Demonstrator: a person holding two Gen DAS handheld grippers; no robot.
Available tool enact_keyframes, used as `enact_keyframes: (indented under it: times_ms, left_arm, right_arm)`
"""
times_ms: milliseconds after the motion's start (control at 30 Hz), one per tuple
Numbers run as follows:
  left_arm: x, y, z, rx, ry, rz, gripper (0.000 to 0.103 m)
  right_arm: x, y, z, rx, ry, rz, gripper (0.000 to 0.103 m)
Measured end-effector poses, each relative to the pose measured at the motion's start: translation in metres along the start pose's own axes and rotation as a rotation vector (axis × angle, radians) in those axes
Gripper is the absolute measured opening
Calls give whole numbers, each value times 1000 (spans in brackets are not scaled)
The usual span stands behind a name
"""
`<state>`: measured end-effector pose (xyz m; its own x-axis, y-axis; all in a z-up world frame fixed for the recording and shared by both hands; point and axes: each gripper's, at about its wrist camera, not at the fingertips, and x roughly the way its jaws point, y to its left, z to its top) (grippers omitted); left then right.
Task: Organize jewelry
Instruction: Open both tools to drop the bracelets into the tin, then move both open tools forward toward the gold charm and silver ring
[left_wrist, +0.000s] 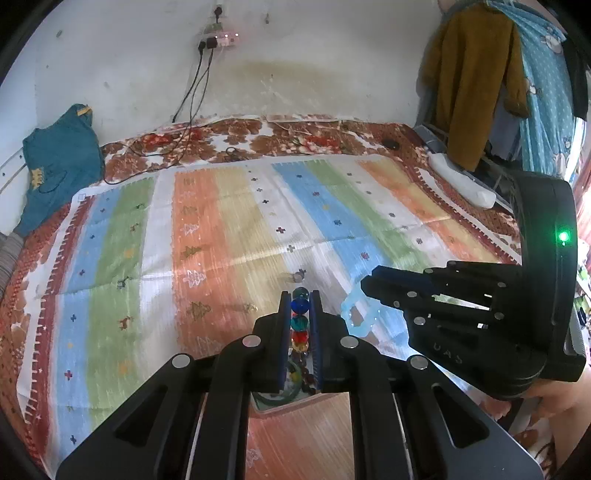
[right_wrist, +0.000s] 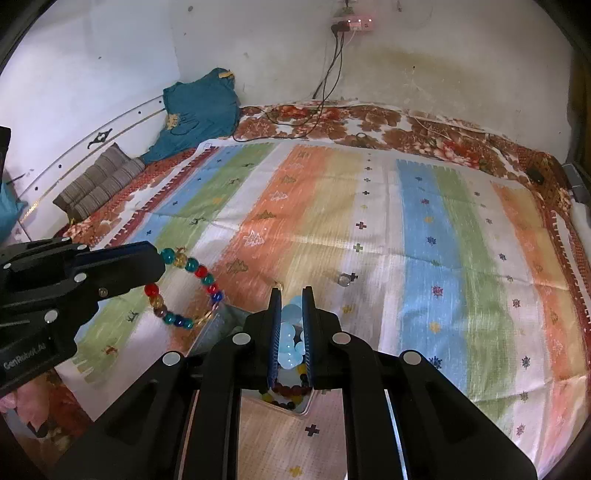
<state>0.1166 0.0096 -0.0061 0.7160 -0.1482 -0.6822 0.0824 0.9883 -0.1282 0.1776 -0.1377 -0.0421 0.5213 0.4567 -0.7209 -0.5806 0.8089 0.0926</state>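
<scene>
The left gripper (left_wrist: 300, 295) has its jaws narrowed on a multicoloured bead bracelet (left_wrist: 300, 317), whose beads line up between the two fingers in the left wrist view. In the right wrist view the same gripper (right_wrist: 155, 258) enters from nine o'clock, and the bracelet (right_wrist: 184, 288) hangs off its tip as an open loop of teal, red, blue and amber beads above the striped cloth (right_wrist: 369, 221) spread on the bed.

Just right of that loop, toward six o'clock in the right wrist view, part of a tray (right_wrist: 218, 325) shows a grey wall. Dark and amber beads (right_wrist: 288, 391) lie in it beneath the right gripper.

The right gripper (right_wrist: 291, 295) has its jaws drawn close on a pale blue bead bracelet (right_wrist: 290, 339), clamped between the fingers. In the left wrist view this gripper (left_wrist: 364, 286) reaches in from three o'clock, with the pale blue bracelet (left_wrist: 356, 314) dangling from its tip, near the left gripper.

A small silver ring (right_wrist: 344, 278) lies on the cloth at about one o'clock of the right gripper's tip, apart from both bracelets.
</scene>
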Motion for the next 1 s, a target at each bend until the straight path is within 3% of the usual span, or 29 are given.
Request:
enact_keyframes:
  times_ms: [133, 233, 300, 400, 467, 733, 1000]
  left_arm:
    - [2, -1, -2, -6, 17, -6, 10]
    - [9, 6, -4, -35, 60, 21, 23]
    - [12, 12, -4, -45, 69, 50, 23]
    - [13, 20, -4, -57, 74, 54, 24]
    - [13, 22, -3, -55, 73, 58, 30]
    - [18, 24, -1, -44, 88, 51, 45]
    - [33, 29, 2, -22, 133, 60, 51]
  right_arm:
    - [2, -1, -2, 15, 20, 15, 12]
    - [8, -7, -4, 38, 64, 9, 16]
    - [8, -11, -4, 43, 61, -11, 39]
    - [10, -19, -3, 52, 69, -43, 39]
    - [14, -24, -2, 61, 94, -35, 40]
    - [22, -36, 1, 56, 110, -38, 53]
    - [28, -37, 9, 48, 124, 7, 66]
